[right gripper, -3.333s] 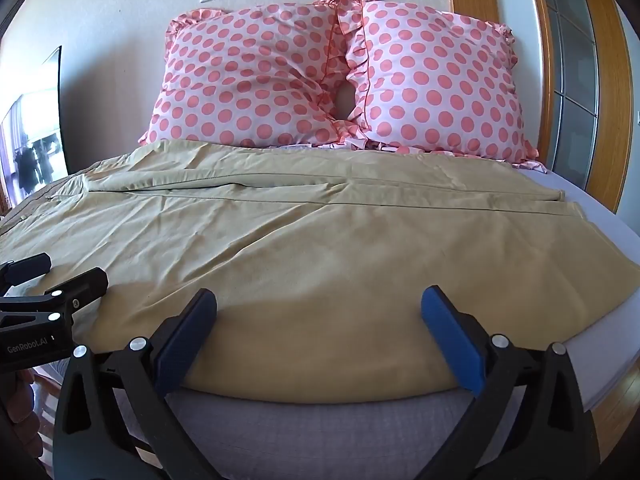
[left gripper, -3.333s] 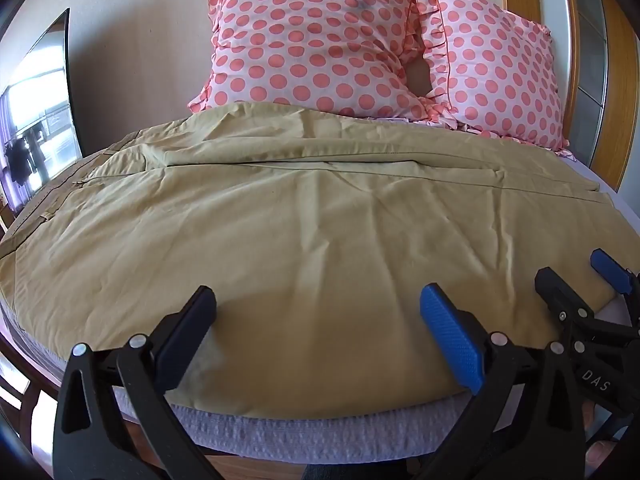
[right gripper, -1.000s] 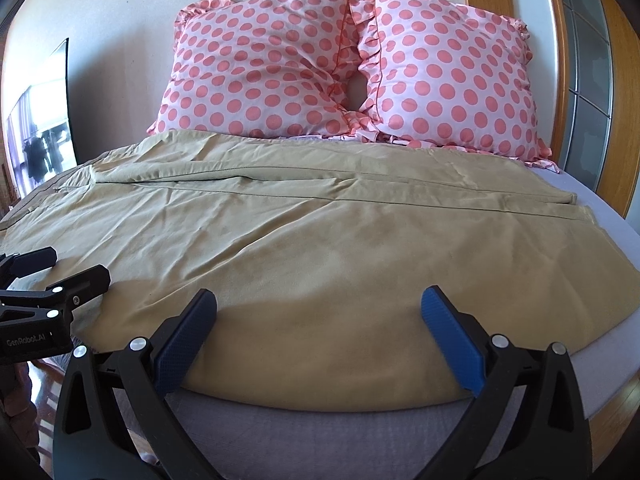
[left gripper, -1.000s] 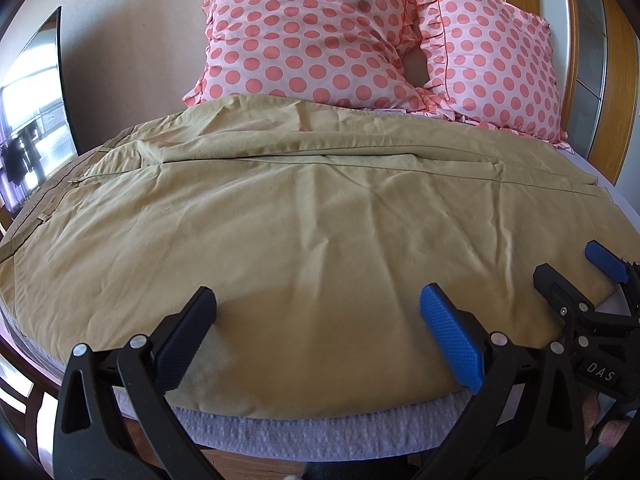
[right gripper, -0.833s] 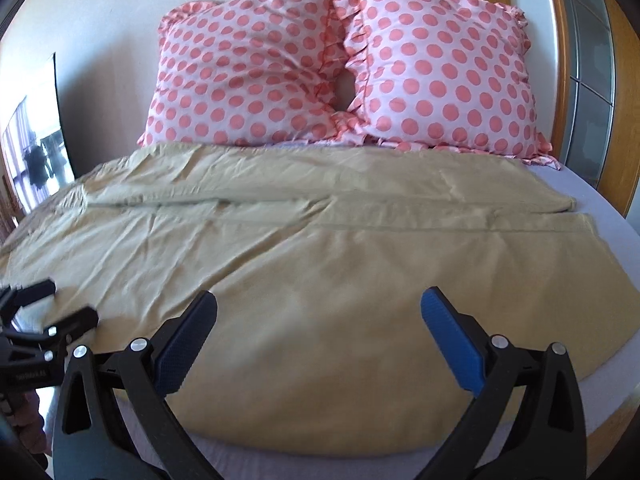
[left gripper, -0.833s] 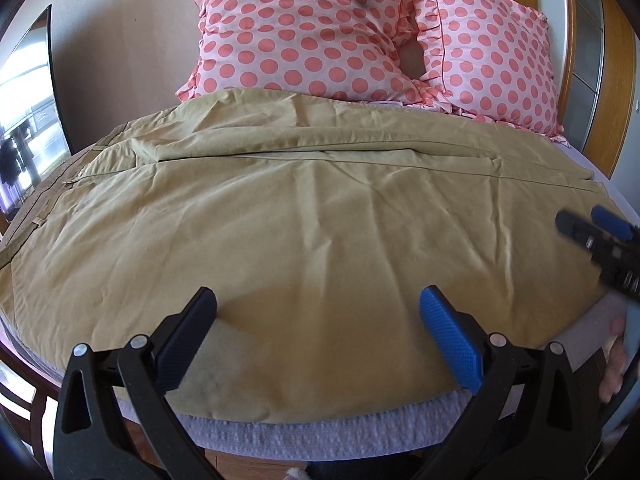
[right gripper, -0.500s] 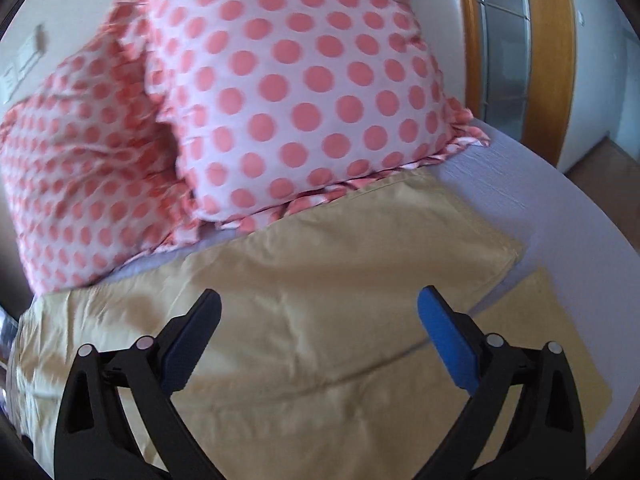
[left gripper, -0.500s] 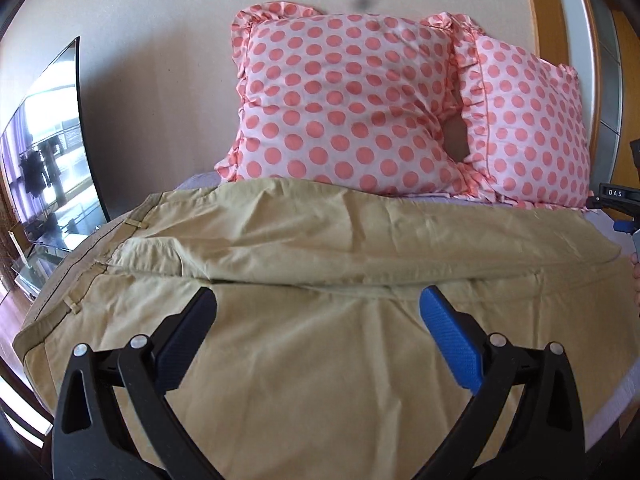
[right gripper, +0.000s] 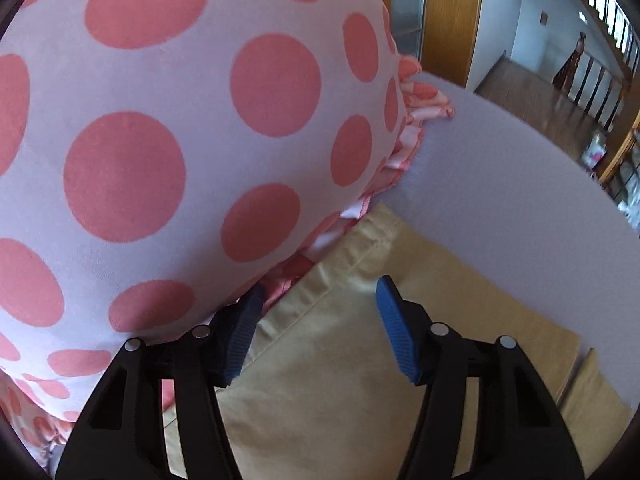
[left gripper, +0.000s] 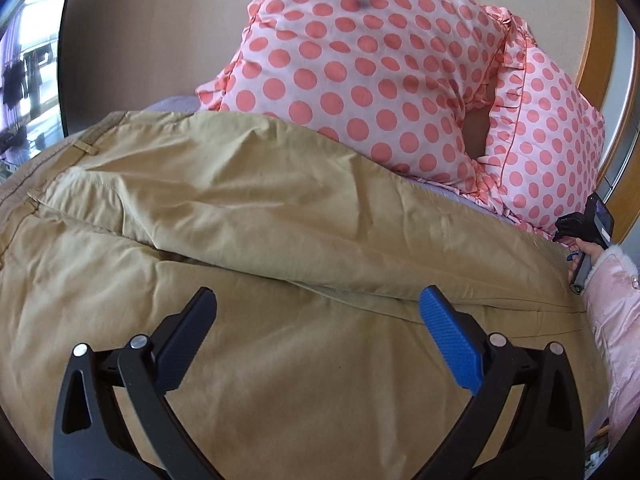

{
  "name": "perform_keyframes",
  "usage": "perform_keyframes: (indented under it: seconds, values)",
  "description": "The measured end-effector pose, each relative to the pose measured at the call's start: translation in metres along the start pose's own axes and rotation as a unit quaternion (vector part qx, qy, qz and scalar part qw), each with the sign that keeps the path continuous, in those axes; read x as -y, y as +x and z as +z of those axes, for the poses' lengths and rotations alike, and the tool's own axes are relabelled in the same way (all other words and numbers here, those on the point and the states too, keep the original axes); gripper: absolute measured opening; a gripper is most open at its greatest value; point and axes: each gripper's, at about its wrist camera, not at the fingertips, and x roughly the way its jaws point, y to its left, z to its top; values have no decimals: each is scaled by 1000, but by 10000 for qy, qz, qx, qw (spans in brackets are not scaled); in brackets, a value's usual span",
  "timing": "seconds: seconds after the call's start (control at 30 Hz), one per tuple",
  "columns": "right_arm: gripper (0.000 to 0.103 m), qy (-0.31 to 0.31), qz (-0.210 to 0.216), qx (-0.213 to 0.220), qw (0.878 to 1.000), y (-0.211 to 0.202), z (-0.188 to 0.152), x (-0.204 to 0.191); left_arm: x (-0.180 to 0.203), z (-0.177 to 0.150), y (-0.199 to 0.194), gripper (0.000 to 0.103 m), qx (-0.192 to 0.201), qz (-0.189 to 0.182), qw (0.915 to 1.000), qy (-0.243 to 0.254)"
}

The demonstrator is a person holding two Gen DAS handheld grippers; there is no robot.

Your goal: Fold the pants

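Tan pants (left gripper: 280, 240) lie spread flat across the bed, waistband at the left, legs running right. My left gripper (left gripper: 318, 320) is open and empty, hovering over the near leg. My right gripper (right gripper: 318, 312) is open and empty, low over the far leg's hem corner (right gripper: 372, 240) beside a pillow; its left finger is close to the pillow's frill. The right gripper also shows in the left wrist view (left gripper: 588, 228) at the far right, held by a hand in a pink sleeve.
Two pink pillows with red dots (left gripper: 360, 60) (right gripper: 160, 140) stand against the wall behind the pants. The lilac bed sheet (right gripper: 500, 184) runs to the bed's right edge. A wooden door frame (right gripper: 448, 12) and wood floor lie beyond.
Both grippers have moved forward over the pants, away from the near edge. The right one went to the far right hem by the pillow and its jaws have narrowed.
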Motion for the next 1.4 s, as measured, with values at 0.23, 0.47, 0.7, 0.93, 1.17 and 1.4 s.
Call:
perform_keyframes:
  seconds: [0.23,0.47,0.7,0.93,1.17,1.4]
  values:
    - [5,182,870,303,9956,-9,-19,42,-15,1,13,101,-197,-217,9995,-147]
    - [5,451,2745,979,9555,-113,-92,143,-9,-8,-9,101,-176,-374,9988,-258]
    - [7,1289,3330,-58,9341,-128,-156,215,-12,-9,-14,101,16,-671,9970,-377]
    - [47,1516,3390,-337,9279,-116,-170,222,-9,-17,-67,101,671,-566,9961,-129]
    - [2,1648,4017,-274,9004,-94,-166,226,-35,-4,-79,101,671,-905,9918,-608]
    - [1,1667,4692,629,8650,-136,-204,297,-68,46,-54,101,313,-767,9868,-1394]
